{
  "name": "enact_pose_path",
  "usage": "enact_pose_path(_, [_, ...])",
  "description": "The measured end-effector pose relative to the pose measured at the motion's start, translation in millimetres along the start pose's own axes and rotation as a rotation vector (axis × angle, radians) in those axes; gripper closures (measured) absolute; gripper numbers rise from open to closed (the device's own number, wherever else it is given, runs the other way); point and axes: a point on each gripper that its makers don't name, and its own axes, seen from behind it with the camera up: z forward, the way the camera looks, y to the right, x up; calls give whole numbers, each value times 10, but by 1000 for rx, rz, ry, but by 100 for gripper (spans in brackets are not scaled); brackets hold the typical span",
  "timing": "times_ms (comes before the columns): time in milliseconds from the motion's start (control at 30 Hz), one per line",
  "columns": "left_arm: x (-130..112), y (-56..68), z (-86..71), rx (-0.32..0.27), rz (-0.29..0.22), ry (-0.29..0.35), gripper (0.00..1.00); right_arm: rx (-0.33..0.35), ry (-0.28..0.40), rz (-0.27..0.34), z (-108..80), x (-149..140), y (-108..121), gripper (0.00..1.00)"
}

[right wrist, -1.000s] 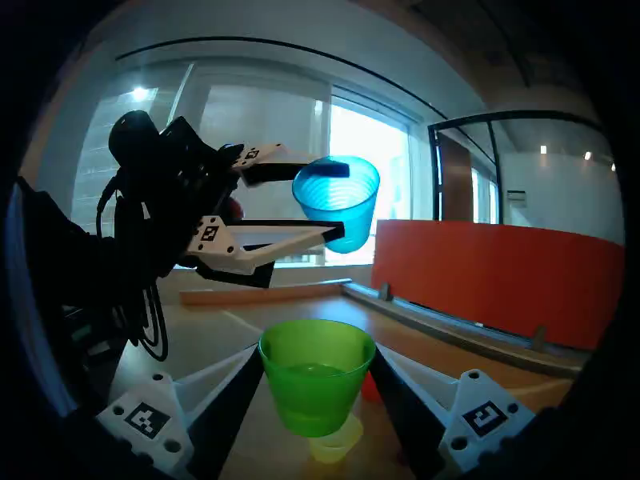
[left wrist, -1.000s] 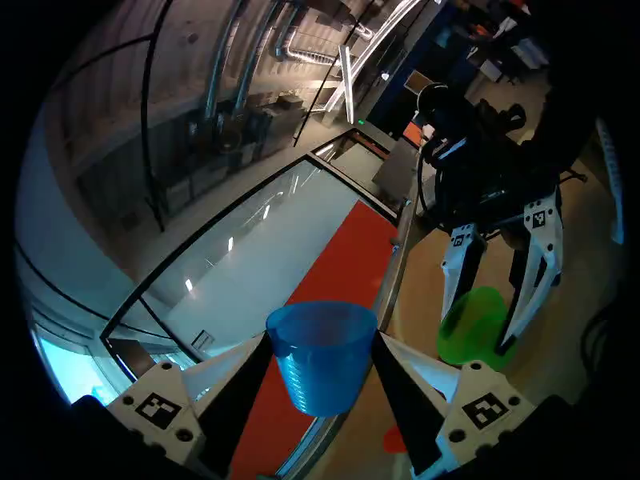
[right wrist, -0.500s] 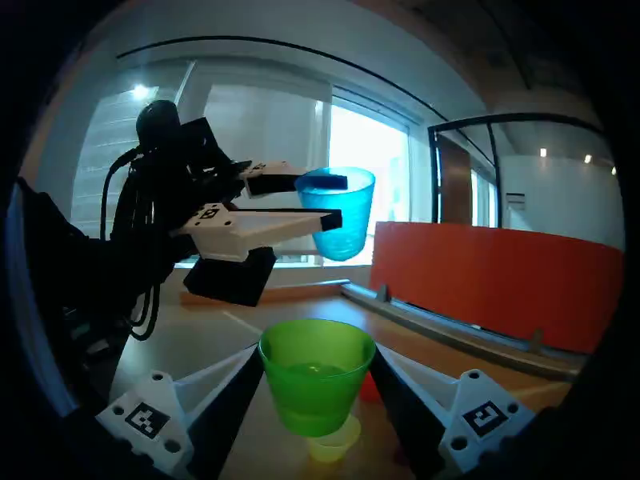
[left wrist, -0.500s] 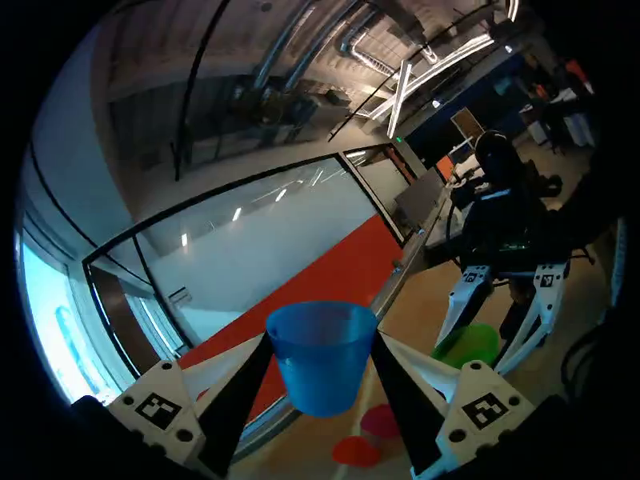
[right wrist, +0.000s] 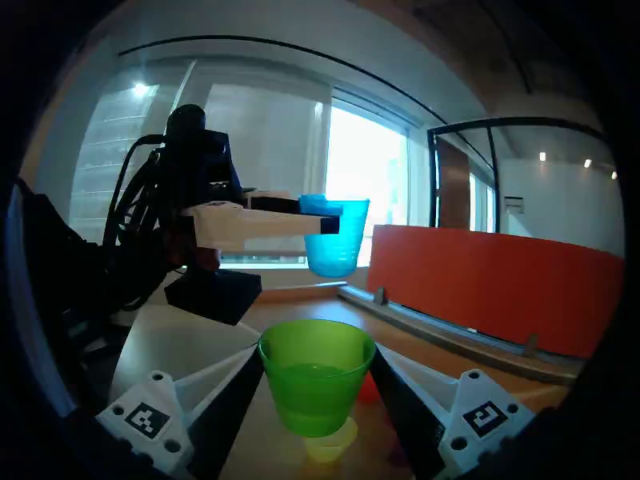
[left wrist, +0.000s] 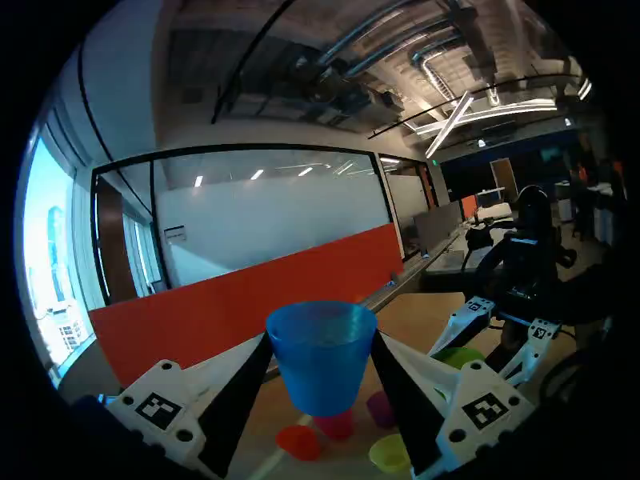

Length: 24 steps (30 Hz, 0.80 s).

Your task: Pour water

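No words, numbers or brand names can be read here. The fingers of the left gripper (left wrist: 320, 342) carry square black-and-white coded tags (left wrist: 158, 410), which we take as patterns, not lettering; those of the right gripper (right wrist: 316, 352) carry the same. We note a small white notice (left wrist: 174, 234) on the glass wall (left wrist: 264, 208), too small to read.

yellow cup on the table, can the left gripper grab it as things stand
Probably not: the left gripper is shut on the blue cup, so its fingers are occupied. The yellow cup itself stands uncovered on the table, low beside that gripper.
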Motion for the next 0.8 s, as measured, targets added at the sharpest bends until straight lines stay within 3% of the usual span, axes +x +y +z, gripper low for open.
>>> enact_pose_path(167, [-104,-11,-4,-7,-99,-14,14,0,-7,-6,-25,18,2,8])
enact_pose_path(267, [-193,-15,-24,-13,-130,-33,14,0,-23,-13,-40,-1,-4,8])
enact_pose_path(567, [-517,-43,-74,-13,-154,-109,14,-10,-82,-32,-99,-93,54,8])
enact_pose_path(800, [-723,-36,-102,-23,-203,-155,14,-7,-112,-33,-141,-116,84,8])
